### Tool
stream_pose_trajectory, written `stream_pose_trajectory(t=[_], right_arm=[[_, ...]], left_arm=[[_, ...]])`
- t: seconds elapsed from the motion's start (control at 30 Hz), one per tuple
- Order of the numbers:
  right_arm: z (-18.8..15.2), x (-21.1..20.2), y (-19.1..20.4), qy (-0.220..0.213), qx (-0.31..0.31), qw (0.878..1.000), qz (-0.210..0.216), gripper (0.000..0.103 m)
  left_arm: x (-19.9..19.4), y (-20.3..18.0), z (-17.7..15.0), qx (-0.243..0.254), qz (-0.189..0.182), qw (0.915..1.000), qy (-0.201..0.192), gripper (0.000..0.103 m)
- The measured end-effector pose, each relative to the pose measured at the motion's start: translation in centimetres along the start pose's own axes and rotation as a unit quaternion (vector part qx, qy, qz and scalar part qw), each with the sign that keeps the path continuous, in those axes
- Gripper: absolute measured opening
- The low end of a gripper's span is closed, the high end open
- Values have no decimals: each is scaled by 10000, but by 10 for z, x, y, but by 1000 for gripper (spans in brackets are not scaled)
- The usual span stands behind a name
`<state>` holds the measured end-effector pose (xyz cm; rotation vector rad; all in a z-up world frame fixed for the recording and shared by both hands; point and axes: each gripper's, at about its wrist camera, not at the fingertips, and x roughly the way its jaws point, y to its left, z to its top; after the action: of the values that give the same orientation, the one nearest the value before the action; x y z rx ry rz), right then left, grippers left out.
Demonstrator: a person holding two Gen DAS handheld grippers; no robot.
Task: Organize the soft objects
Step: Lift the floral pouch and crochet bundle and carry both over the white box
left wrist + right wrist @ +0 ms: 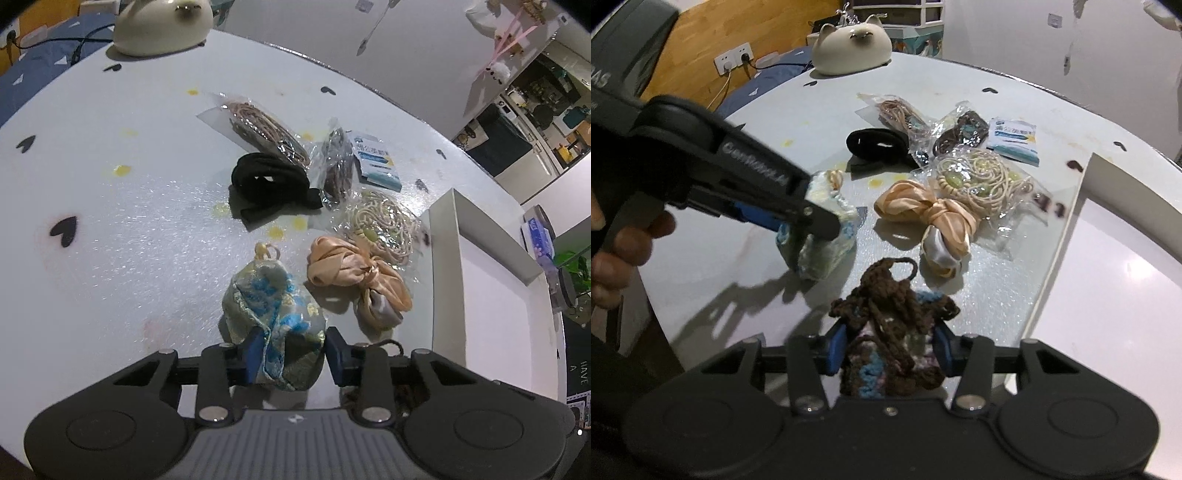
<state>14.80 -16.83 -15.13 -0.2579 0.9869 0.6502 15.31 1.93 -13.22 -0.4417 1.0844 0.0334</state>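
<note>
My left gripper: clamped on brocade pouch; slick fabric may slip.
My right gripper: clamped on crochet pouch; its loose cord could snag the white tray on the right.

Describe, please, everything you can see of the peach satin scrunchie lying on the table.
The peach satin scrunchie is glossy, gathered fabric knotted into a bow, with one silvery-white lobe at the end nearer the cameras. It lies flat and loose on the white table, untouched by either tongs. Its far side meets the clear packet of cream cords. The brocade pouch sits just left of it, apart, and the white tray stands to its right.
</note>
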Motion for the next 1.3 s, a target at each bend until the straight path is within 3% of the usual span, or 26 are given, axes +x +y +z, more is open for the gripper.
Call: stream_pose_trajectory(t=[0.4, 0.77, 1.07, 1.3], right_arm=[[-21, -21, 29, -184, 82, 9998, -58, 47], [-34, -55, 39, -808, 393, 9945, -541, 47], [-34, -106, 24, -1665, 909, 9765, -1025, 47], [-37, -145, -16, -2208, 1433, 9563, -1274, 47]], left_arm=[[-41, 17, -30, 143, 16, 9993, -358, 27], [-83, 15, -48, 552, -60, 9941, -934, 27], [-119, -7, -52, 907, -405, 9838, -1495, 26], [-133, -46, -47, 1137, -696, 9732, -1872, 26]])
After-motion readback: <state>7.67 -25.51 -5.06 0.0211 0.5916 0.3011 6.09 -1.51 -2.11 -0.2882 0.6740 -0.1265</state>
